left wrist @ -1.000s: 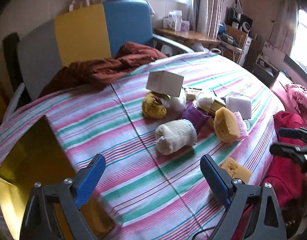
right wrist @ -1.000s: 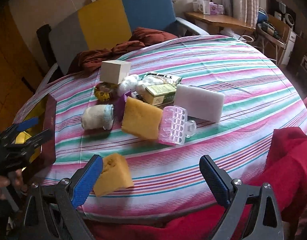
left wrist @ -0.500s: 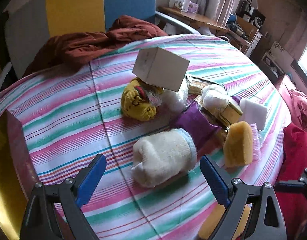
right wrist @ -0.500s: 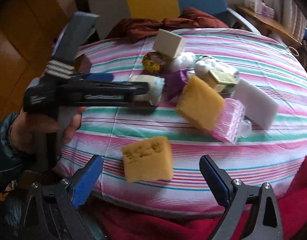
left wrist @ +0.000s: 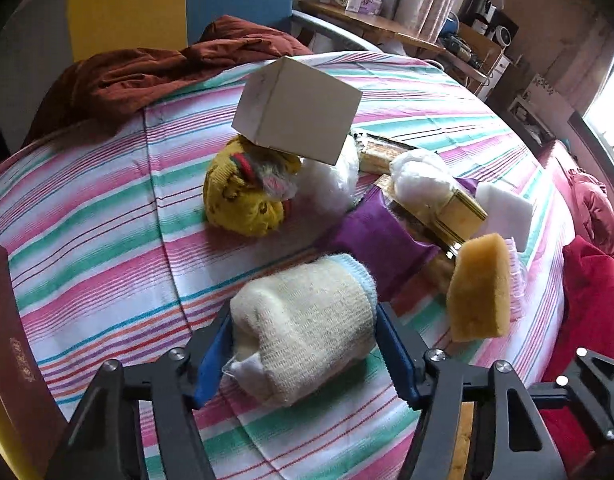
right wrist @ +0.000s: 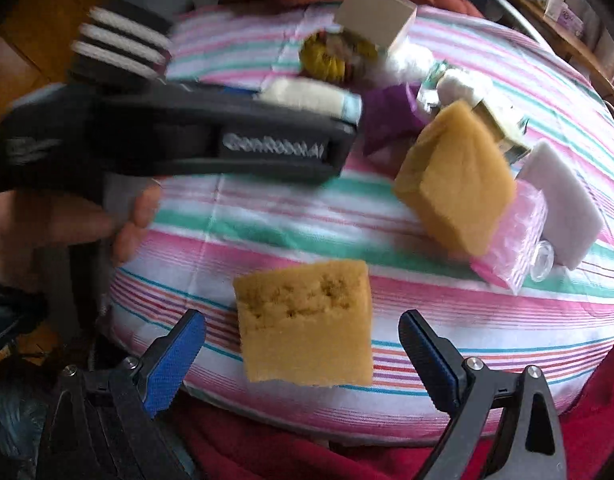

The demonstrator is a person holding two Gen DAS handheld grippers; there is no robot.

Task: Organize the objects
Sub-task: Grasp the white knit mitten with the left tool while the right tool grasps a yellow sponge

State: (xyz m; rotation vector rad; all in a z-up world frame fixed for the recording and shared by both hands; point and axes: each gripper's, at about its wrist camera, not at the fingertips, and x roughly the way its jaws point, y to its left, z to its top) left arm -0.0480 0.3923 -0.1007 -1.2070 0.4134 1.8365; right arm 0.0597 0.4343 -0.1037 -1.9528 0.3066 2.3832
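A cream knitted sock roll (left wrist: 307, 320) lies on the striped tablecloth (left wrist: 107, 208). My left gripper (left wrist: 303, 350) straddles the roll, its jaws closing, and both blue pads (left wrist: 213, 354) touch the roll's sides. The right wrist view shows that same left gripper (right wrist: 349, 120) from the side, with a hand (right wrist: 67, 224) holding it. A yellow sponge block (right wrist: 305, 320) sits near the table's front edge between the fingers of my open right gripper (right wrist: 303, 344), whose pads (right wrist: 175, 354) stand clear of the sponge.
Behind lies a pile: a yellow knitted ball (left wrist: 247, 196), a tilted beige box (left wrist: 299, 112), purple cloth (left wrist: 375, 236), a second sponge (left wrist: 479, 284), a white foam block (right wrist: 559, 208) and a pink case (right wrist: 511, 236). A wooden box (left wrist: 11, 344) stands at the left.
My left gripper came down over the cream sock roll and its jaws closed in on its sides. My right gripper dropped toward the front sponge, which now sits between its fingers.
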